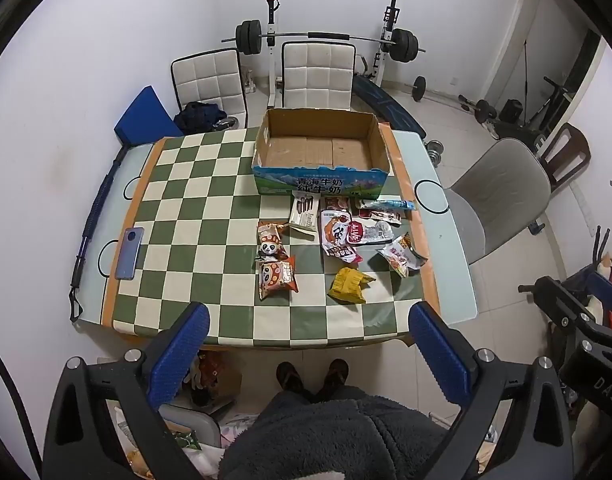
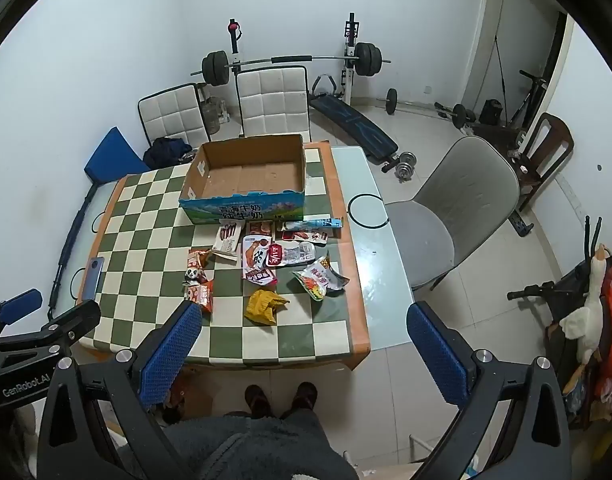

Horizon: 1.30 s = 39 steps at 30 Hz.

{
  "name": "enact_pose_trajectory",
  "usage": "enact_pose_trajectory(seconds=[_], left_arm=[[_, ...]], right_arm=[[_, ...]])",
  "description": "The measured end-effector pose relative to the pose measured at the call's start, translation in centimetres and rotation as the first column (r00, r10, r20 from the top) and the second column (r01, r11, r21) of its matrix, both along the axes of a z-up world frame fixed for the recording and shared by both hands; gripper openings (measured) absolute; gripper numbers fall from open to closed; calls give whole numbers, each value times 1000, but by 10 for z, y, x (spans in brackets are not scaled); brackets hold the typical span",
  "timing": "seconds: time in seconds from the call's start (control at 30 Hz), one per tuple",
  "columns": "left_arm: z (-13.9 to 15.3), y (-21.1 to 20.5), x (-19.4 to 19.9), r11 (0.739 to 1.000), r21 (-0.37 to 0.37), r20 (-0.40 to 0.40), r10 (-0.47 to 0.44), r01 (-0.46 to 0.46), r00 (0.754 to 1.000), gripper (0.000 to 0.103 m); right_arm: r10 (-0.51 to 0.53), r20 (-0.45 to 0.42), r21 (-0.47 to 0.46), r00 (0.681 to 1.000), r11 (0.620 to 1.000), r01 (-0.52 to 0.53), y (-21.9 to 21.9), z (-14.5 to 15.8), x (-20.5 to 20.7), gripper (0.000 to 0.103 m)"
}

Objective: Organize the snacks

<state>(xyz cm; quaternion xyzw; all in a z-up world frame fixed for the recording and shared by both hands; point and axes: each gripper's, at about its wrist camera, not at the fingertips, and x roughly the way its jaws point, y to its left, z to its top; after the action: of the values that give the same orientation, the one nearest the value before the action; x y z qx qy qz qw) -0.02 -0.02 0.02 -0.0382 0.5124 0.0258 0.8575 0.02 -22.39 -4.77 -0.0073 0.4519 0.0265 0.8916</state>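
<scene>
Checkered worktop (image 1: 193,216) in a home-gym room; snack packets (image 1: 338,236) lay scattered just before the empty cardboard box (image 1: 320,152), toward the worktop's right half. Both grippers hung high and back from the near edge, jaws wide apart, empty. The right gripper (image 2: 303,332) seemed nearer the yellow packet (image 2: 263,305), which lay ahead and below; left gripper (image 1: 308,330) faced the panda packets (image 1: 275,264).

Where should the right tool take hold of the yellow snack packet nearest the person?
Probably the raised, crumpled edge of the yellow snack packet, coming from above. It lies alone on the checkered tablecloth, apart from the other packets, and its puckered folds stand up, giving the open right tool something to pinch.
</scene>
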Motion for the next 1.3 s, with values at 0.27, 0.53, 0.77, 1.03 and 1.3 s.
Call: enact_pose_trajectory(seconds=[0.27, 0.53, 0.77, 1.03, 1.3], left_arm=[[0, 0, 0, 1000, -3, -3, 0, 0, 1000, 102], [4, 0, 1, 1000, 5, 6, 1, -1, 1000, 102], [12, 1, 4, 1000, 4, 10, 0, 0, 1000, 102], [12, 0, 2, 1000, 5, 16, 3, -3, 1000, 102], [11, -1, 1, 1000, 5, 20, 4, -4, 1000, 102]], right_arm=[[-2, 0, -10, 1000, 1000, 2, 1, 0, 2, 103], [-3, 1, -9, 1000, 1000, 3, 0, 1, 4, 103], [-3, 4, -8, 1000, 1000, 3, -1, 1, 4, 103], [-3, 6, -6, 1000, 1000, 3, -1, 1, 5, 103], [-2, 7, -5, 1000, 1000, 2, -2, 1, 5, 103]])
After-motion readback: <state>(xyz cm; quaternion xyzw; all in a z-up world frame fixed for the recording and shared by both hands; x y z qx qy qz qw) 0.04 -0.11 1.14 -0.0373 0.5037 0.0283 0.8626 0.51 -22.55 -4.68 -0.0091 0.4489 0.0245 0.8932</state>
